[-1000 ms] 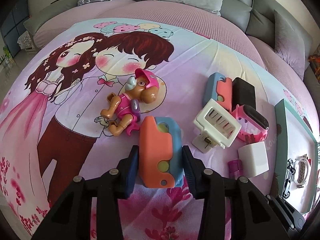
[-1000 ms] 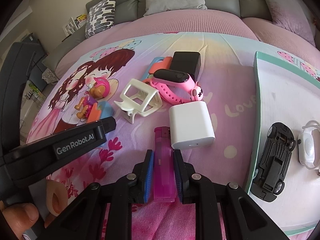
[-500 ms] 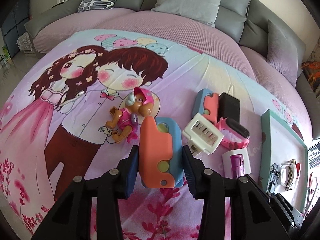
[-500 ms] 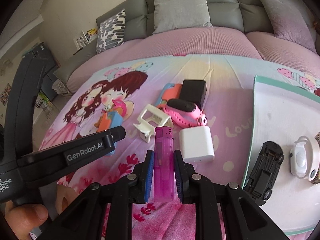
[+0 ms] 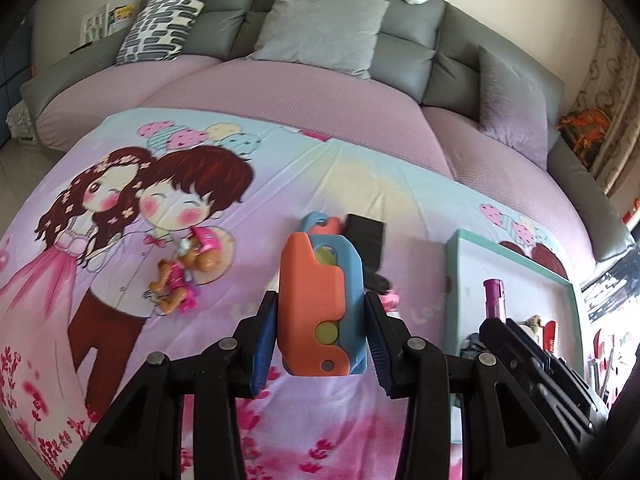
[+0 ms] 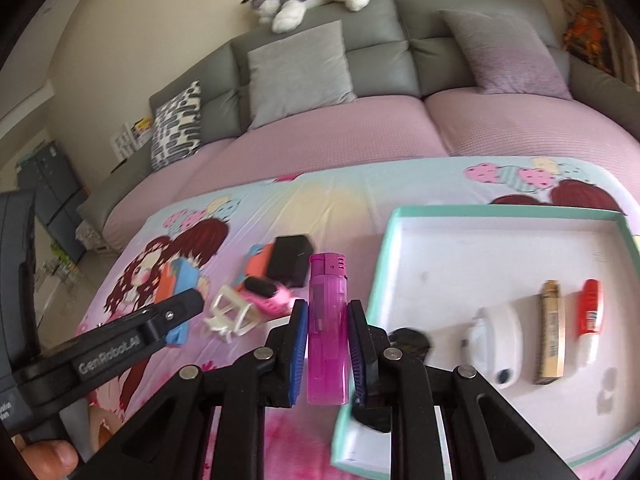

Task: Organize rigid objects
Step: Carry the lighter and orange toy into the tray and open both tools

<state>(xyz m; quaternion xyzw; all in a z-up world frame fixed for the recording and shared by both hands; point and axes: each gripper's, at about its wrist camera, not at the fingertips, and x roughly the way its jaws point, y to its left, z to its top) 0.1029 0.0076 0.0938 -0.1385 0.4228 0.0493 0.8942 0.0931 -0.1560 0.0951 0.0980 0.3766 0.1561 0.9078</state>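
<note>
Bedspread (image 6: 248, 216) carries loose toys; the tray (image 6: 472, 212) lies at its right side, already lined with a white gadget (image 6: 502, 344), gold tube (image 6: 551, 332) and red tube (image 6: 588, 320). Left gripper (image 5: 320, 332) is clamped on an orange-and-blue block (image 5: 320, 300), held upright clear of the cloth, tray off to its right. Right gripper (image 6: 328, 344) is clenched on the pink lighter (image 6: 327, 320), long axis along the fingers. It is the nearer one: the tray's near-left corner sits just right of its fingertips.
</note>
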